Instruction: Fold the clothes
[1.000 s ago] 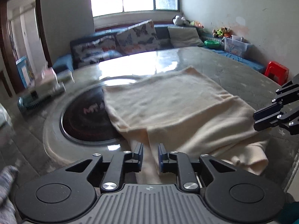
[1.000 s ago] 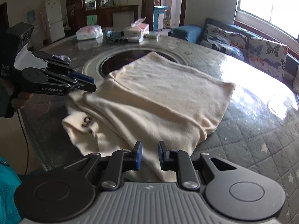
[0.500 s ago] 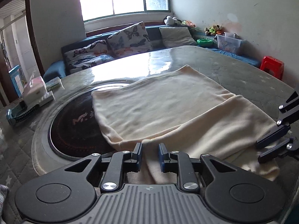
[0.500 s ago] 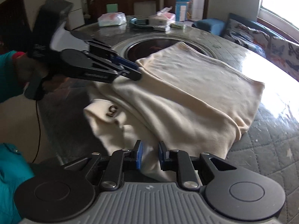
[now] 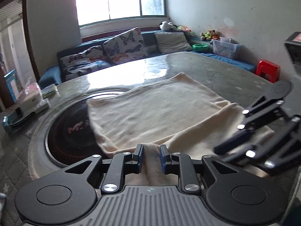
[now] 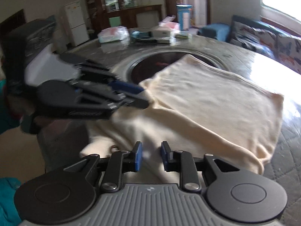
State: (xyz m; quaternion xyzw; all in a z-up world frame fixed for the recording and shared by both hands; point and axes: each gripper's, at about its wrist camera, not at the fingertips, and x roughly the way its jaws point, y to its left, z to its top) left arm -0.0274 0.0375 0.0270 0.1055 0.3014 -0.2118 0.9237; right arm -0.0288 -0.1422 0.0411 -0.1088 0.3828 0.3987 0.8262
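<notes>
Left wrist view showed the left gripper [image 5: 150, 157] fingers clamped on a ridge of the soft, limp cream garment [image 5: 156, 111] lying on the surface [image 5: 216, 69]; right wrist view showed the right gripper [image 6: 151, 156] likewise pinching the near hem, probably the best hold.

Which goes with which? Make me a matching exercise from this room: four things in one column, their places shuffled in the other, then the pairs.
Things
1. cream fleece garment
2. red plastic stool
3. green round bowl
4. white refrigerator

Places
A. near the dark wooden cabinet
B. lying on the grey quilted table
C. on the blue bench along the wall
D. on the floor past the table's far right edge

Pairs: 1-B, 2-D, 3-C, 4-A
</notes>
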